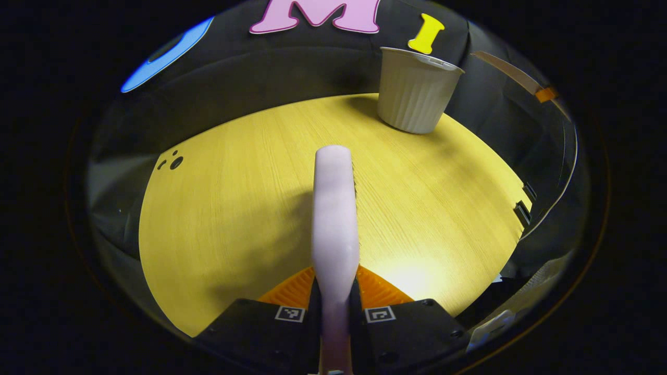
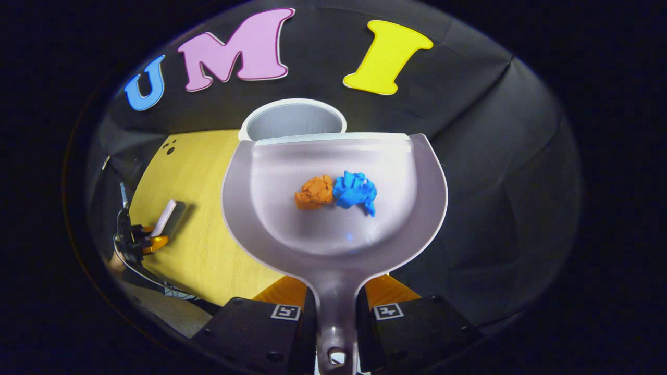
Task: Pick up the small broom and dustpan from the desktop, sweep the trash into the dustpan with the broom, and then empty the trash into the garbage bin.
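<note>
- left gripper (image 1: 335, 307): jaws clamped on the broom (image 1: 335, 219), seen edge-on; its long axis runs straight ahead from the fingers, tip pointing out over the desk (image 1: 219, 219).
- right gripper (image 2: 336, 307): jaws clamped on the handle of the dustpan (image 2: 333, 208); the handle runs back between the fingers and the pan's open front edge points away, toward the bin (image 2: 292, 120).
- in the pan, an orange scrap (image 2: 314, 192) and a blue scrap (image 2: 355, 190) lie touching, side by side near the middle.
- the pan's front edge sits just before the bin's rim in the right gripper view.
- both grippers carry small square coded tags; no readable writing.
- yellow wood-grain desk; the white ribbed bin stands at its far edge, black cloth wall behind.
- in the right gripper view, the left gripper and broom appear far off to the left, over the desk.
</note>
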`<action>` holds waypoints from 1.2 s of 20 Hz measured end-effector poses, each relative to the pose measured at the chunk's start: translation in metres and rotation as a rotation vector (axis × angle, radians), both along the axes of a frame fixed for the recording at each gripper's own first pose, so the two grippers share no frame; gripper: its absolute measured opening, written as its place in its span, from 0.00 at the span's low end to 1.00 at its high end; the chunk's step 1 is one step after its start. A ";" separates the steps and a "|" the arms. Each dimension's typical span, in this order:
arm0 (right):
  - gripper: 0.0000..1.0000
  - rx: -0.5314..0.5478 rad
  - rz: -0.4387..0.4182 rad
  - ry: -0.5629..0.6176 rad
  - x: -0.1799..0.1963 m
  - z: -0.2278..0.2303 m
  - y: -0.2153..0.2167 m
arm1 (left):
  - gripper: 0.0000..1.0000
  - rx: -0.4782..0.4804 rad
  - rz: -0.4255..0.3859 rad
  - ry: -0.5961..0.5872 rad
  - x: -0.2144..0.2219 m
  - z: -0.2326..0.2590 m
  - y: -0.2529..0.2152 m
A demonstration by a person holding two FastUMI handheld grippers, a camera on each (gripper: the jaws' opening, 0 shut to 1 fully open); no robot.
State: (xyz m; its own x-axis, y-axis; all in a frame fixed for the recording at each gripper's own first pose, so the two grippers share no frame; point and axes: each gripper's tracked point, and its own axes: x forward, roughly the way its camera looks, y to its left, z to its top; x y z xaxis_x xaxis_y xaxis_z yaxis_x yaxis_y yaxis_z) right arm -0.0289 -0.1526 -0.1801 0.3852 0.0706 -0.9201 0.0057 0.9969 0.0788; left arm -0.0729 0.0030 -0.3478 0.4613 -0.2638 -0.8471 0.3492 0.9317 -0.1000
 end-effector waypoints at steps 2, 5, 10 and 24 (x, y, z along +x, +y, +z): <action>0.35 -0.058 0.011 0.005 0.026 -0.003 -0.012 | 0.28 -0.018 0.023 0.009 -0.005 0.000 0.009; 0.36 -0.135 0.068 0.025 0.060 -0.005 -0.020 | 0.28 0.013 0.035 -0.008 -0.006 0.000 0.027; 0.36 -0.298 0.238 0.086 0.108 -0.011 -0.027 | 0.28 0.017 0.076 -0.007 -0.009 -0.002 0.046; 0.35 -0.581 0.703 0.267 0.156 -0.021 -0.015 | 0.27 0.014 0.150 0.023 -0.020 -0.008 0.052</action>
State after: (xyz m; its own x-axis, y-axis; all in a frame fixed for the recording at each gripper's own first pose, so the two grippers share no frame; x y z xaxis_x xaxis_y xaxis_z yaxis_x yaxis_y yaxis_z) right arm 0.1272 -0.1674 -0.2010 0.2009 -0.2906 -0.9355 -0.6640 0.6618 -0.3481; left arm -0.0926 0.0550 -0.3560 0.4756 -0.1817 -0.8607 0.2035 0.9746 -0.0933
